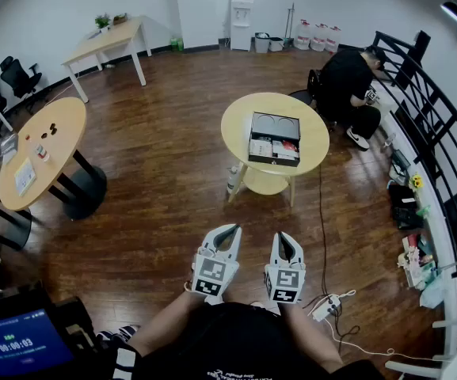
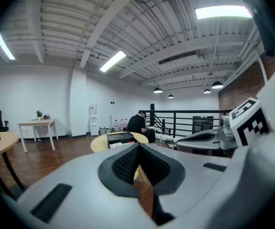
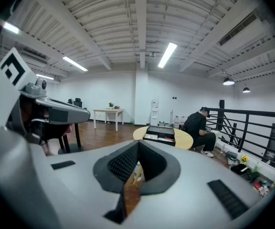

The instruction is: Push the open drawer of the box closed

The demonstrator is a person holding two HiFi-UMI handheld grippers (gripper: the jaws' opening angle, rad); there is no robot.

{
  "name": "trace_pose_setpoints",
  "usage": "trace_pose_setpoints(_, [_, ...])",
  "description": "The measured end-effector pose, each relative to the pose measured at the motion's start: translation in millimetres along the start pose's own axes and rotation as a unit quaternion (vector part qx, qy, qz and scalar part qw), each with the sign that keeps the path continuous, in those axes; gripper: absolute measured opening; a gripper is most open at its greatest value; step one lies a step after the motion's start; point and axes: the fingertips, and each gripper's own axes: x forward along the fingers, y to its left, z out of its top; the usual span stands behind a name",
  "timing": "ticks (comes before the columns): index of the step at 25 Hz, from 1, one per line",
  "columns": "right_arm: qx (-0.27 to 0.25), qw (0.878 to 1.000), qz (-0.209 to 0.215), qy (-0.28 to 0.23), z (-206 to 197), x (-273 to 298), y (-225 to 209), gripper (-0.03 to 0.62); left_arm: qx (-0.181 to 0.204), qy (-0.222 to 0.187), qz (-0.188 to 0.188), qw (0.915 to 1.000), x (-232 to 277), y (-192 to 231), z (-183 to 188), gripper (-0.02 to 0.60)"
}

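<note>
black box [image 1: 275, 127] with its open drawer [image 1: 273, 151] sits on the round yellow table [image 1: 236, 127], far from us; we hold the left gripper [image 1: 232, 229] and right gripper [image 1: 281, 237] near, both closed, empty.

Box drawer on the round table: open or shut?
Open. The drawer sticks out of the black box, contents exposed in the head view.
</note>
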Motion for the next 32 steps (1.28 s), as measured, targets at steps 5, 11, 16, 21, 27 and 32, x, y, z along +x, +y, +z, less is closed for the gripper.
trace_pose_setpoints(5, [-0.017, 1.000, -0.004, -0.015, 6, 4, 7, 0.005, -0.016, 0.001, -0.001, 0.9999, 0, 11, -4, 0.000])
trace_pose_setpoints(11, [-0.009, 1.000, -0.012, -0.014, 7, 8, 18, 0.005, -0.038, 0.007, -0.007, 0.9992, -2, 27, -10, 0.000])
trace_pose_setpoints(16, [-0.009, 1.000, -0.022, -0.013, 8, 13, 31, 0.005, -0.040, 0.004, -0.020, 0.9990, -8, 39, -10, 0.000])
trace_pose_setpoints(21, [-0.005, 0.999, -0.034, -0.007, 1, 19, 42, 0.005, -0.039, 0.005, -0.031, 0.9988, -11, 50, -17, 0.000])
trace_pose_setpoints(27, [0.003, 0.999, -0.047, -0.006, -2, 15, 48, 0.005, -0.062, -0.016, -0.026, 0.9976, -16, 67, -10, 0.000])
trace_pose_setpoints(32, [0.006, 0.999, -0.053, -0.003, -3, 21, 46, 0.005, -0.066, -0.015, -0.024, 0.9974, -10, 73, -13, 0.000])
